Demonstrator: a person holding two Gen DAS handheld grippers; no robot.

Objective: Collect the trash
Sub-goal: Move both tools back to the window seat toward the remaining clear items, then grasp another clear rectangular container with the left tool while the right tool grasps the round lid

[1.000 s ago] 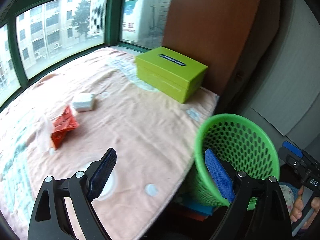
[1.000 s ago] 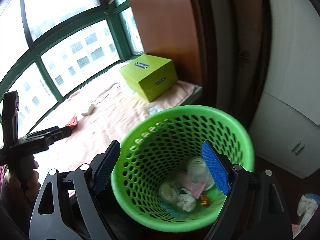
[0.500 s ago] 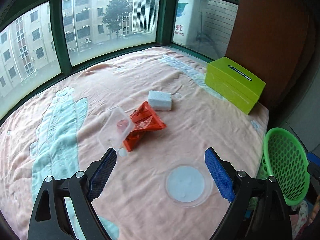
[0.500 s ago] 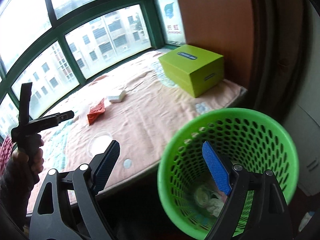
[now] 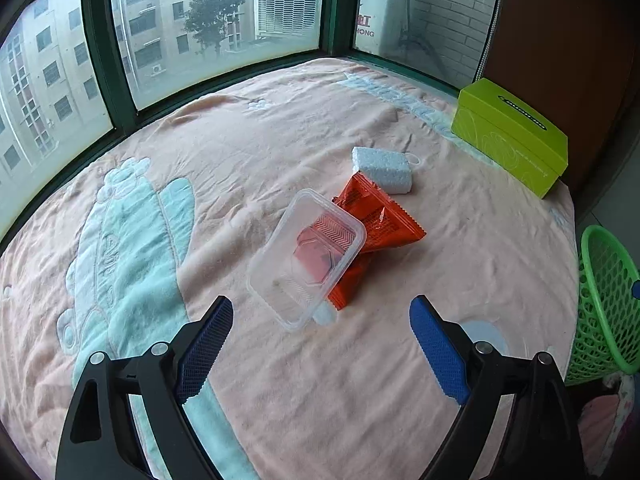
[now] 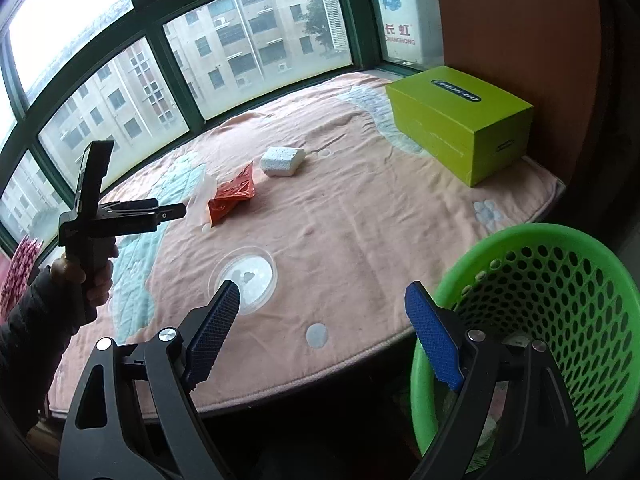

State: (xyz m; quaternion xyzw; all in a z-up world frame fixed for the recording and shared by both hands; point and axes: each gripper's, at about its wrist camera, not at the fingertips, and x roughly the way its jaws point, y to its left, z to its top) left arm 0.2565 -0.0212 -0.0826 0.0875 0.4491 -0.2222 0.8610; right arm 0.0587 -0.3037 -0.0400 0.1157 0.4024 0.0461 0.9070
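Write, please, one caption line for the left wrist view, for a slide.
Open left gripper above a clear tray leaning on an orange packet, foam block behind.

This is a room in a home, a flat high above the street. Ahead of the tool a bay window (image 5: pixel 224 40) with green frames shows apartment blocks, and below it a soft pink blanket (image 5: pixel 280 152) covers the wide sill.

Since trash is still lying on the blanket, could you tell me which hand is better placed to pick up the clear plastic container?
Left: the left gripper is open, facing the clear plastic container; the right gripper is over the blanket's edge.
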